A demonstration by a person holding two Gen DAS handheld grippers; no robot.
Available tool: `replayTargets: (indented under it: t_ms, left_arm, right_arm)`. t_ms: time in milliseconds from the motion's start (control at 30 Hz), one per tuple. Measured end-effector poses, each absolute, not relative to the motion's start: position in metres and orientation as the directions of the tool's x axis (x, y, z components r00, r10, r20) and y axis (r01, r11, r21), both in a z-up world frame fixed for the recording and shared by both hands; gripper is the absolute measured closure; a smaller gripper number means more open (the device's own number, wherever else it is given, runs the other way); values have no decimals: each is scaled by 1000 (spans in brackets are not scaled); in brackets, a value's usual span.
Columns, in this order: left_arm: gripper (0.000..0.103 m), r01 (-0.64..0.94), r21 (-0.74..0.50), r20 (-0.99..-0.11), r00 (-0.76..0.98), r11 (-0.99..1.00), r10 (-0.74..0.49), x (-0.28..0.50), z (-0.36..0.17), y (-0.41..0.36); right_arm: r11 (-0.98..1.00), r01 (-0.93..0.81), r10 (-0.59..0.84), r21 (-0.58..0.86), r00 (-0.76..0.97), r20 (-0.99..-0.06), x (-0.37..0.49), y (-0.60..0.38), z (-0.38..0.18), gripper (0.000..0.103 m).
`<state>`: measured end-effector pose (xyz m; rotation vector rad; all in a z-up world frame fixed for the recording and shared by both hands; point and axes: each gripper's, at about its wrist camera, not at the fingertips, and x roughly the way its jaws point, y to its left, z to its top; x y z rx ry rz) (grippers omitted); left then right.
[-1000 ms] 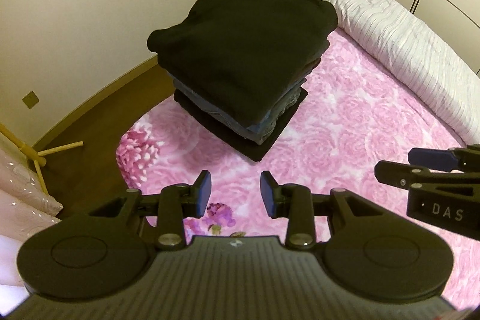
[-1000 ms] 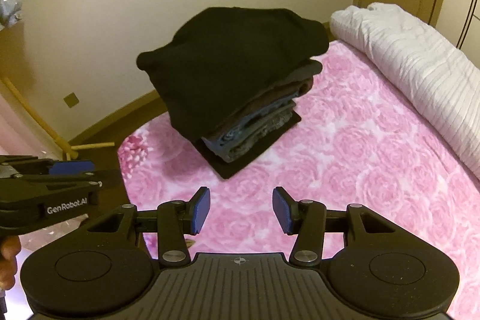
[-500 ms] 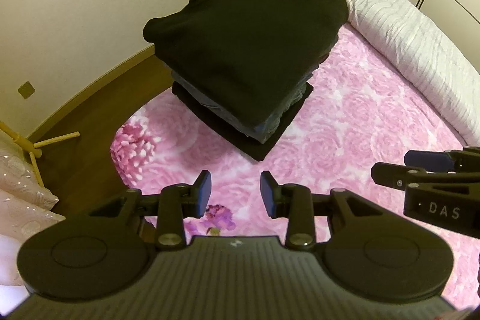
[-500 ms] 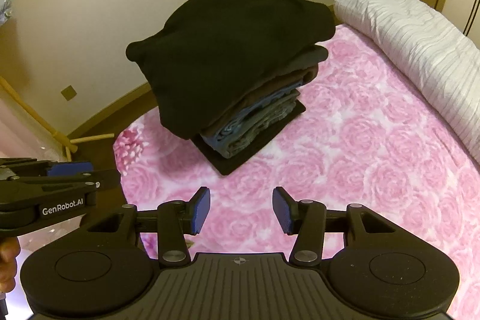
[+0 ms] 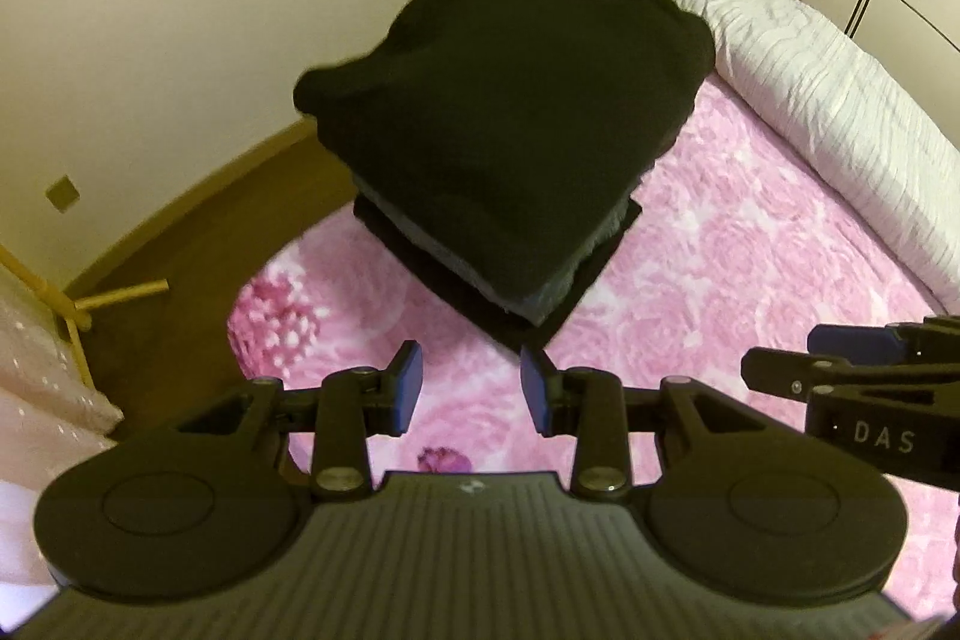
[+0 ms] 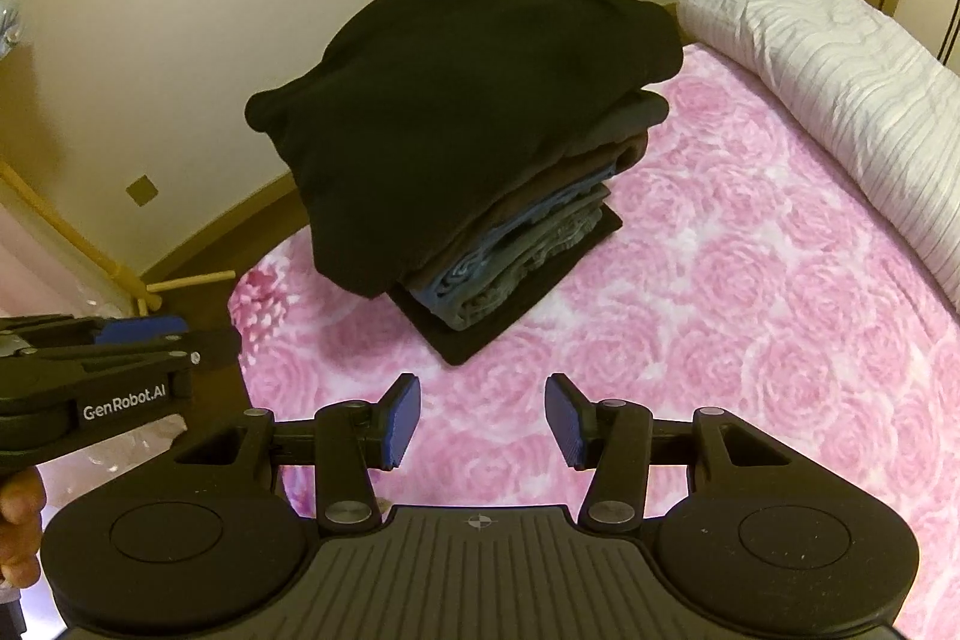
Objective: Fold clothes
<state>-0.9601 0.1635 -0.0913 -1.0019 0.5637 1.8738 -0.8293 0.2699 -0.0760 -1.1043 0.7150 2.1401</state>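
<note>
A stack of folded clothes [image 5: 510, 148] [image 6: 468, 124] sits near the corner of the bed, a black garment on top, blue and grey layers under it, a black piece at the bottom. My left gripper [image 5: 471, 388] hovers just short of the stack's near corner, open, with nothing between its blue pads. My right gripper [image 6: 483, 415] hangs a little farther back over the bedspread, open and empty too. Each gripper shows at the edge of the other's view: the right gripper [image 5: 840, 349] at the right, the left gripper [image 6: 174, 337] at the left.
A pink rose-patterned bedspread [image 6: 720, 280] covers the bed. A rolled white quilt [image 5: 828, 100] [image 6: 840, 64] lies along the right side. Wooden floor [image 5: 180, 244] and a wooden rack's foot [image 5: 120, 295] lie left of the bed corner, beside a wall. A hand [image 6: 18, 532] shows at lower left.
Both grippers have moved closer to the stack, which now looks larger and nearer in both views. Their jaws have kept the same gap.
</note>
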Motion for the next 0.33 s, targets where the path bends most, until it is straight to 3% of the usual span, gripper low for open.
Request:
replayTargets:
  t_ms: [333]
  left_arm:
    - [71, -870, 13, -829, -284, -492, 481, -957, -86, 170]
  right_arm:
    - [-648, -736, 288, 196, -474, -832, -824, 276, -71, 54]
